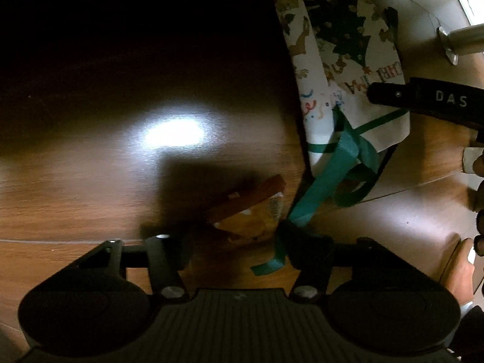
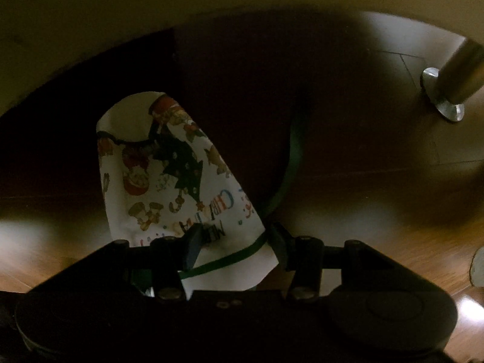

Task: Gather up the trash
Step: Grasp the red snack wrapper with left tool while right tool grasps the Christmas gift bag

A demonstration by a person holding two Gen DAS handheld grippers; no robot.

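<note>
The wrapper (image 1: pixel 242 208) looked light and crinkly; the left gripper (image 1: pixel 239 242) stood unclenched around it, the right gripper (image 2: pixel 234 242) unclenched astride the bag (image 2: pixel 163 175).

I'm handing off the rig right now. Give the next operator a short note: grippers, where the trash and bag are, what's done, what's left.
Left gripper: open, over the wrapper on the wood floor; its right finger sits on the green ribbon.
Right gripper: open, straddling the Christmas bag edge, not clamped.
Done: both grippers down at the floor.
Left: grip the wrapper, hold the bag open, drop it in.
</note>
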